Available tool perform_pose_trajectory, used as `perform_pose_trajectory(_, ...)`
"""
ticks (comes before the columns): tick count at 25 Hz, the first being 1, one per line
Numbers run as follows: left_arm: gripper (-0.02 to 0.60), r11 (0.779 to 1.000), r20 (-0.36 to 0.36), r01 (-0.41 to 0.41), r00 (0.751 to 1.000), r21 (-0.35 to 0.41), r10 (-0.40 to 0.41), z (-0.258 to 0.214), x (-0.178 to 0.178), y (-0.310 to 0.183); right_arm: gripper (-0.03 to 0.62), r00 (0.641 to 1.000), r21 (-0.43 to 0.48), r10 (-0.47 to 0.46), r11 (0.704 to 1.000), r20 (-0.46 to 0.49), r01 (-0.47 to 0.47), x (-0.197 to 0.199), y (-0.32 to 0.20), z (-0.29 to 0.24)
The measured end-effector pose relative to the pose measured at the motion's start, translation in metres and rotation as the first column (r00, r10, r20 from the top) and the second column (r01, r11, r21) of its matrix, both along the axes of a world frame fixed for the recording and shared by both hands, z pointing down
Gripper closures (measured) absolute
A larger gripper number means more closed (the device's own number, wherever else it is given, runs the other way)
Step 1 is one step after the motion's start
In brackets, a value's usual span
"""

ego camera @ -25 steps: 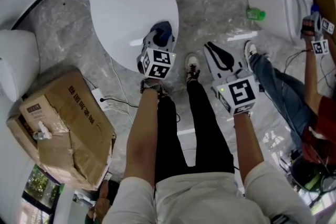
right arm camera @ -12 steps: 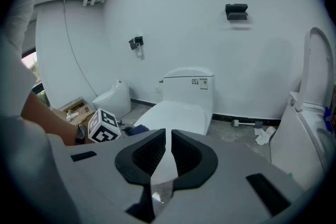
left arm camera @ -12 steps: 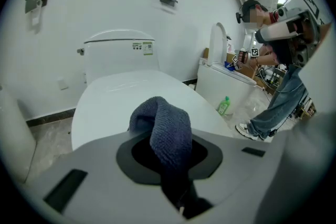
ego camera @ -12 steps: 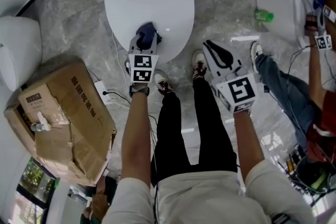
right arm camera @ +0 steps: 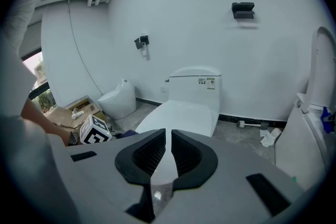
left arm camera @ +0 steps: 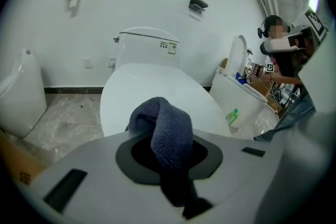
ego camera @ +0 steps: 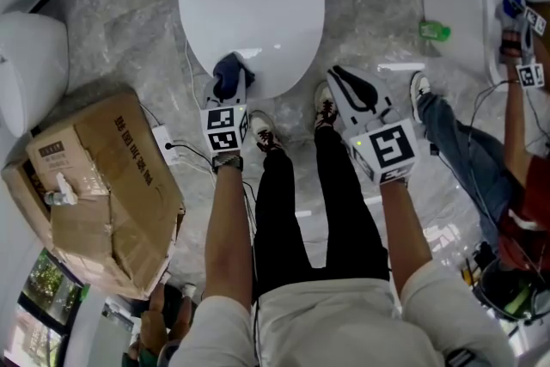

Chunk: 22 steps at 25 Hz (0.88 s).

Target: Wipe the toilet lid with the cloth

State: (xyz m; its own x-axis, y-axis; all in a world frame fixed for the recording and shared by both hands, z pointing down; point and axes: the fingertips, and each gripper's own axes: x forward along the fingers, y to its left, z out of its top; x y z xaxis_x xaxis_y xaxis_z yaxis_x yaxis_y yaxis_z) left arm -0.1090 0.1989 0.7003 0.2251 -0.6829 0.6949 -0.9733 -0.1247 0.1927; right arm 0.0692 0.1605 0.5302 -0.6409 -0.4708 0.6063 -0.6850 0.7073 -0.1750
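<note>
Claw status: left claw [ego camera: 233, 88] clenched on dark blue cloth [left arm camera: 169, 128]. The wad bulges out ahead of the jaws, one end folded back over the top.
Other claw: right claw [right arm camera: 167, 150] has its jaws drawn nearly together with nothing between them. It hangs idle over the floor, just off the lid's near right edge.
Cloth position: at the near left rim of the toilet lid [ego camera: 249, 0] in the head view. Whether it presses on the lid or hangs just above cannot be told.
Lid: closed, white, glossy. Most of its surface lies beyond the cloth, toward the cistern [left arm camera: 147, 50].
Step, judged: a wiping pass at the near edge, with much of the lid probably not yet covered.
Risk, cloth slip: the loose fold could drag on the lid and work out of the jaws, since only part of the wad is pinched.
Risk, scrape: if the wad shifts aside, the hard jaw tips could rub the glossy surface.
Risk, run-off: so close to the rim, a stroke could slide off the edge and miss the lid.
Risk, footing: cable [ego camera: 185, 155] lies on the floor beside the shoes, and a step sideways could catch it.
Surroundings: cardboard box [ego camera: 94, 185] to the left. Green bottle [ego camera: 434, 30] and a second person [ego camera: 516, 125] at another toilet to the right, well apart.
</note>
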Motion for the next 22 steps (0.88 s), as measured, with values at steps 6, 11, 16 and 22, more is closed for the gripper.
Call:
perform_pose_trajectory(6,0.523,1.000,-0.062,0.027,0.998,-0.005,-0.028,0.001,0.045,0.009,0.540,1.000,0.023,0.011,1.000,0.011,-0.011,0.019,-0.005,-0.005)
perform_pose_trajectory(11,0.523,0.997,-0.093,-0.070,0.993,-0.022,0.068,0.004,0.106,-0.006,0.540,0.999,-0.002,0.035,0.999,-0.022,-0.035,0.049,-0.013,-0.008)
perform_pose_trajectory(16,0.523,0.989,-0.109,-0.149,0.983,-0.016,0.146,0.002,0.156,-0.037,0.540,0.997,0.008,0.068,0.998,-0.020,-0.068,0.074,-0.023,-0.009)
perform_pose_trajectory(22,0.523,0.979,-0.155,-0.205,0.966,0.022,0.206,-0.021,0.192,-0.070,0.540,0.994,0.045,0.109,0.993,-0.011,-0.109,0.104,-0.038,-0.027)
